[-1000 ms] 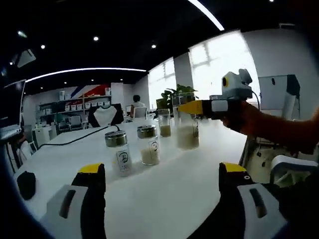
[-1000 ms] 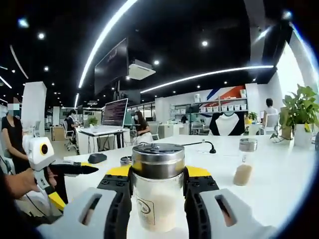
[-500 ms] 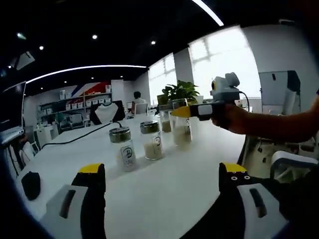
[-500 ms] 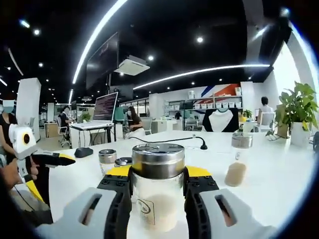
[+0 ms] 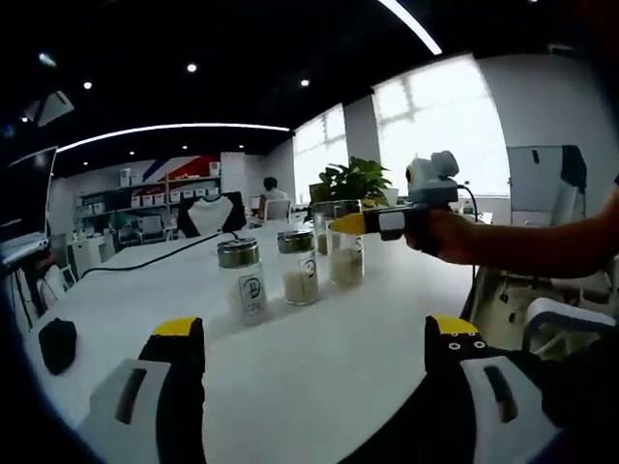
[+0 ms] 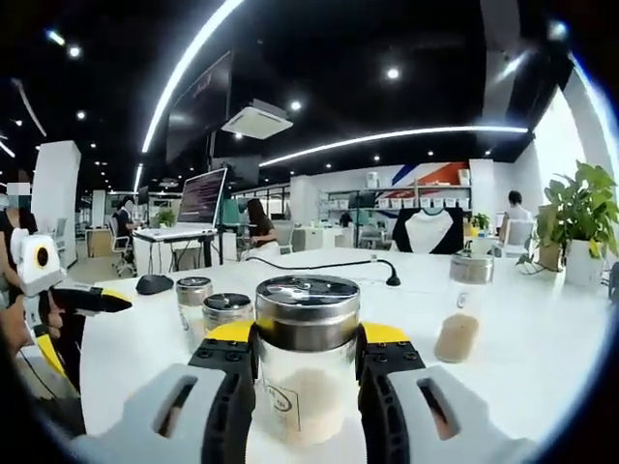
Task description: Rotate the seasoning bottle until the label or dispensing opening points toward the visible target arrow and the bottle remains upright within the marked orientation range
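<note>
A glass seasoning bottle (image 6: 307, 372) with a steel cap and pale powder stands upright between the jaws of my right gripper (image 6: 307, 340), which is shut on it. Its label mark faces the camera, slightly left. In the left gripper view the same held bottle (image 5: 345, 249) shows at the right end of a row, with the right gripper (image 5: 360, 222) and a hand (image 5: 455, 237) reaching in from the right. My left gripper (image 5: 314, 333) is open over bare white table, well short of the bottles. No arrow mark is visible.
Two more capped bottles (image 5: 244, 280) (image 5: 298, 267) stand left of the held one, and a further one (image 5: 319, 227) stands behind it. A lone bottle (image 6: 462, 309) stands to the right. A black mouse (image 5: 58, 345), a cable (image 6: 319, 263) and a plant (image 6: 580, 213) sit on the white table (image 5: 338, 358).
The right gripper has carried the held bottle in beside the row, so two neighbouring bottles now show just left of it. The left gripper has stayed open; its view shifted a little.
</note>
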### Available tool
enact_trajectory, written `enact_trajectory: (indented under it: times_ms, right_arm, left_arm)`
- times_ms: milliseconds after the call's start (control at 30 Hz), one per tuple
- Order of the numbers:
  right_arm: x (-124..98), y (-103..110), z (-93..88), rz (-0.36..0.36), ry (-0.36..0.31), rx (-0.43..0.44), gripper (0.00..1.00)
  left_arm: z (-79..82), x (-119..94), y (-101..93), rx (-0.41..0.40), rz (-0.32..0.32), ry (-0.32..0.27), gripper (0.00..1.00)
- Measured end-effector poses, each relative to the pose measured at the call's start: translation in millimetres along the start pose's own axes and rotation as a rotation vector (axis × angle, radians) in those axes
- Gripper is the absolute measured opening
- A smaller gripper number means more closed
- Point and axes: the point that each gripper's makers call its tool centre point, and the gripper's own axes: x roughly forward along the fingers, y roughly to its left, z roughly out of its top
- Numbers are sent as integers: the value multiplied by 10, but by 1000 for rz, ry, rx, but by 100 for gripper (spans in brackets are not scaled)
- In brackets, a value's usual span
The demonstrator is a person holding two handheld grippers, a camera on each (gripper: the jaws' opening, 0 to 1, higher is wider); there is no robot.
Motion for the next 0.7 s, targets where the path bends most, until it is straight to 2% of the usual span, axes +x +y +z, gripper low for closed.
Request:
enact_trajectory:
  times_ms: [267,433,533,700]
  right_arm:
    - [13,-1,2,26,-6,-5,38]
    - [21,8,-8,6,-11,-7,38]
    - [33,2,-10,19,-23,-9,38]
    - [34,2,-15,45,-34,-9,38]
  left_arm:
    - [11,-16,-16,-10,-2,-14,100]
    - [22,-12,-10,-21,-1,-23,100]
    - [44,-11,-31,-44,-8,-39,100]
    - [37,-26,-20,-18,9,-40,100]
